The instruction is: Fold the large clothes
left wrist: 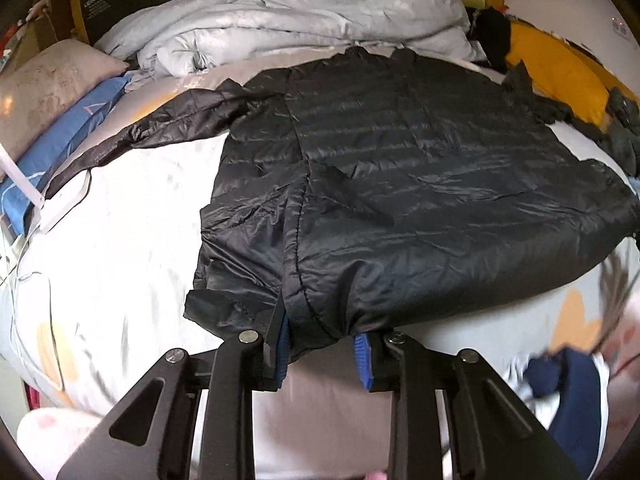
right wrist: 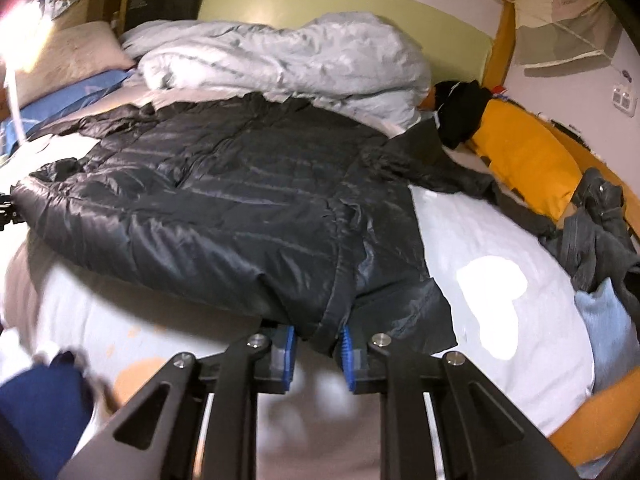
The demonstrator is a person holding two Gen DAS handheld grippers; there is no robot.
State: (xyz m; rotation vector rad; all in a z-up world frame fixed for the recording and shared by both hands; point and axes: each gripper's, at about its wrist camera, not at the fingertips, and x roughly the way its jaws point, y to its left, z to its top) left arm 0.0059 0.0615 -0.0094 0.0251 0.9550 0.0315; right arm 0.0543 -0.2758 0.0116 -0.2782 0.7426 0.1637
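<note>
the black puffer jacket (left wrist: 380, 184) lies spread on the bed (left wrist: 132, 240). the left gripper (left wrist: 320, 354) and right gripper (right wrist: 318, 354) each pinch its hem at 6 o'clock. likely next: carry the hem toward 12 o'clock, evenly.

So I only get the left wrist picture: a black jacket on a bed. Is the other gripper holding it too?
Observer: Yes. The right gripper pinches the jacket's hem near its right corner, just as the left gripper grips the hem in your view.
Operator: Where does the right sleeve go? I lose it at the edge.
Observer: The sleeve lies spread out toward a yellow pillow.
Operator: Anything past that pillow?
Observer: A white socket on the wall.
</note>
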